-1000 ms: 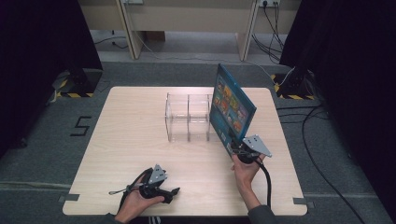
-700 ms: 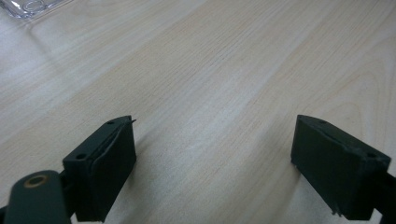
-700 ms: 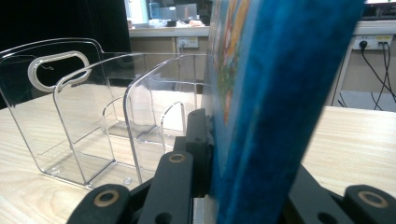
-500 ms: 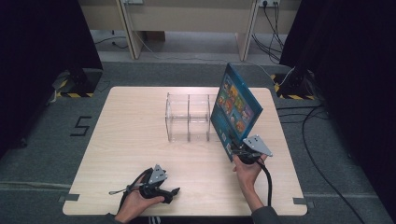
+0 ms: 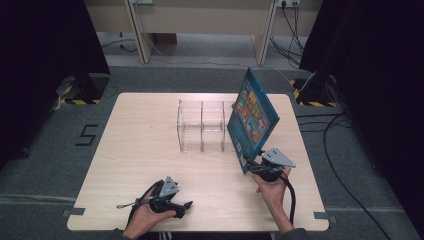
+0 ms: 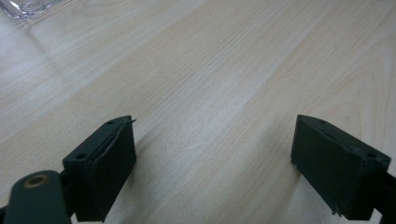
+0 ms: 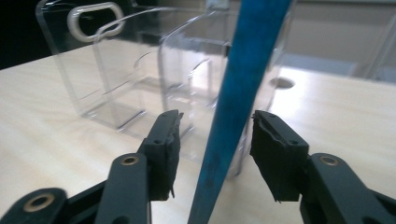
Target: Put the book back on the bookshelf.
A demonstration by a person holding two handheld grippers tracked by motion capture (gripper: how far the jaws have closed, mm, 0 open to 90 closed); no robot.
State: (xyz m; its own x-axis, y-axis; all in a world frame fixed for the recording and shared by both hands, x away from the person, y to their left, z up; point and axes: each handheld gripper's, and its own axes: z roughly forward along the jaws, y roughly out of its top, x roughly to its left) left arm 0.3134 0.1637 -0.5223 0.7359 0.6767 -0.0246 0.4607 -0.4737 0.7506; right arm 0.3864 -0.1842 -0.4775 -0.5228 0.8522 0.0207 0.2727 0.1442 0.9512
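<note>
Pale tabletop (image 5: 140, 150), centre right: my right gripper (image 7: 215, 140) has just spread off the book (image 5: 252, 117), now leaning on the clear rack (image 5: 202, 125); left gripper (image 6: 212, 154) idles spread.

My two handheld grippers, black with grey top plates

My left gripper (image 5: 172, 200) and right gripper (image 5: 265, 167) were black, each capped with a grey three-cornered plate and trailing a looping black cable. My jaws were matte black blocks with small screw holes on top and slightly frayed pad edges; brass-coloured rivets sat in the flat linkage arms behind them. Dark sleeves showed at my wrists.
</note>
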